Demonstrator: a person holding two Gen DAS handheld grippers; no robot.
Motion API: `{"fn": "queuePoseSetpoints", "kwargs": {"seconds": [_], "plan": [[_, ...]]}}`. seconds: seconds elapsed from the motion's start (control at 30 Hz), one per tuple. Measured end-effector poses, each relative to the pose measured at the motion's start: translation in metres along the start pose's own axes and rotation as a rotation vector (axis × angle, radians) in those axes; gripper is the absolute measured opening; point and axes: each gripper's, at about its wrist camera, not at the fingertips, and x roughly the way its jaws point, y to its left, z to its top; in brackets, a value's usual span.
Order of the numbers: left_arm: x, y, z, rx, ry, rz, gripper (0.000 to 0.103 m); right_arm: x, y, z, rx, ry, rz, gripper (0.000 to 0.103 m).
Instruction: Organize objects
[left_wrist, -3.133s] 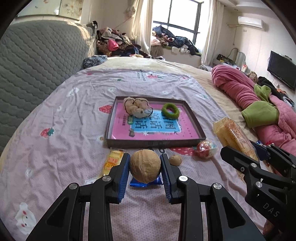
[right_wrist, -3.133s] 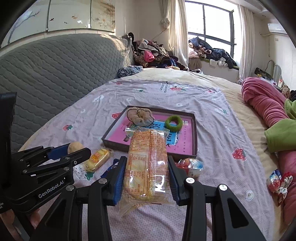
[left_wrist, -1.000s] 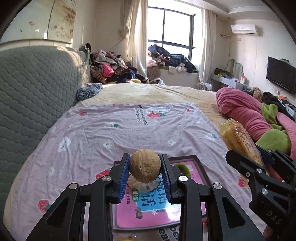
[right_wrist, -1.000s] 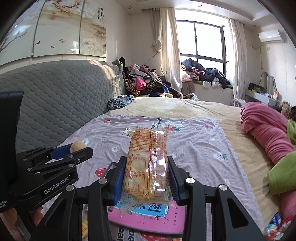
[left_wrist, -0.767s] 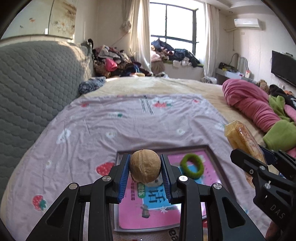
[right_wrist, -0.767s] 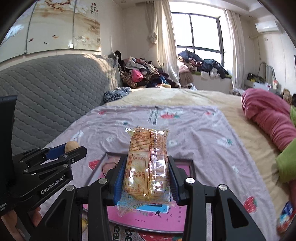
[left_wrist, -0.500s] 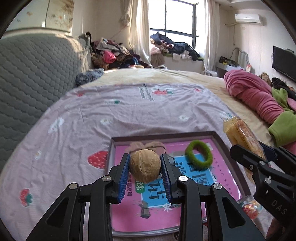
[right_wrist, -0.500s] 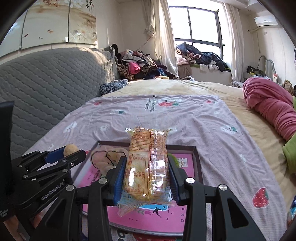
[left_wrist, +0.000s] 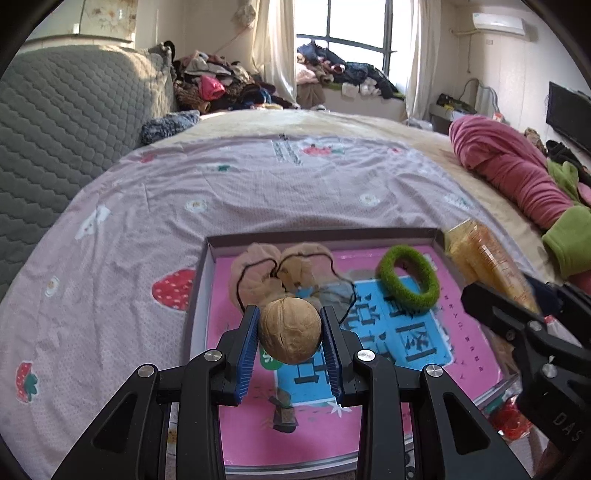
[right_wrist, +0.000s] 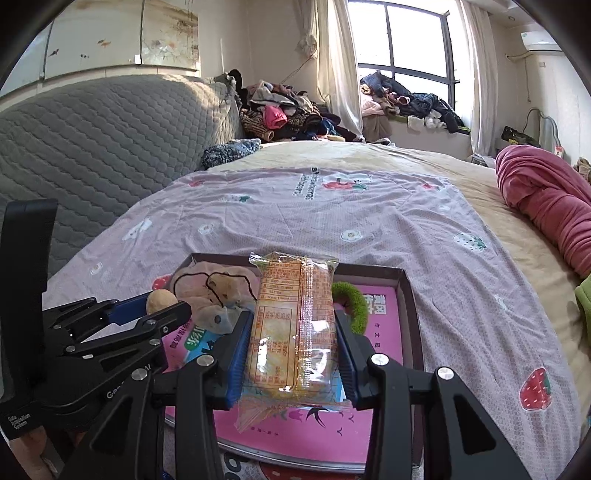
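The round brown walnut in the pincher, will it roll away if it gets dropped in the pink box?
Probably a little. The round brown walnut is ball-shaped, so it could roll on the flat pink floor of the shallow box, though the raised rim should likely stop it. Its hard-looking shell keeps its shape between the left gripper pads, so it seems stiff.
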Motion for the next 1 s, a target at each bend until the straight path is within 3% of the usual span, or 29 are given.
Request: {"fn": "queuePoseSetpoints", "kwargs": {"seconds": [1.0], "plan": [[0.043,0.002,-0.018,0.006,0.167,-0.022,0.034,0.049,0.001,-0.023,-0.015,0.192,0.024,0.042]]}}
